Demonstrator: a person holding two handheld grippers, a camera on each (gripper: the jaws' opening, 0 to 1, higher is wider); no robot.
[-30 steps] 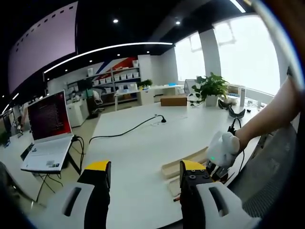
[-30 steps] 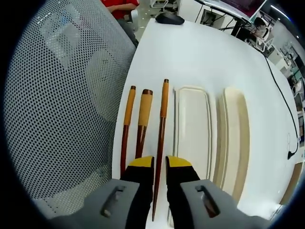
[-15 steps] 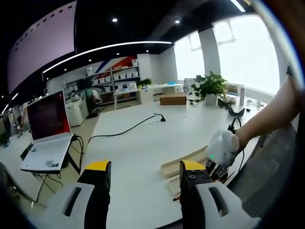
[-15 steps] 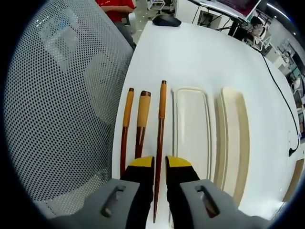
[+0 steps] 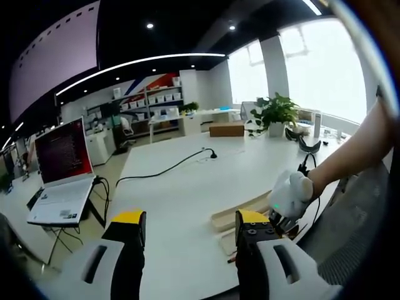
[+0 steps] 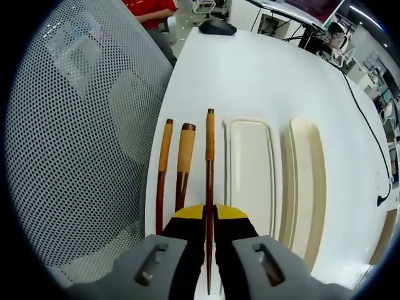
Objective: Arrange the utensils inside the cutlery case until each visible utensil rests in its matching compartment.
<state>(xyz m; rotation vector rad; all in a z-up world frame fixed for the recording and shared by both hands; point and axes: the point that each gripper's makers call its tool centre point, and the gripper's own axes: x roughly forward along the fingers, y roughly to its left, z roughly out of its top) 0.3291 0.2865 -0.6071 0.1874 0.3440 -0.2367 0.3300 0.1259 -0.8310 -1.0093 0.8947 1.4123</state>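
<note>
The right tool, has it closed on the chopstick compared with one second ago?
Yes. The right tool had a gap between its jaws; now they press on the middle chopstick, which lies beside the cutlery case.

No legible text anywhere (laptop (image 5: 62,153) screen lines too blurred).

Daylight pours through the tall, blown-out windows (image 5: 319,69) ahead and to the right of the left tool, washing the long white tabletop (image 5: 181,206) in soft, nearly shadowless light. Recessed spots and a curved white ceiling light strip (image 5: 137,64) glow against a dark ceiling. Fisheye bending curves straight lines near the edges. In the right gripper view the grey mesh chair back (image 6: 81,125) beside the tool reads slightly soft.
</note>
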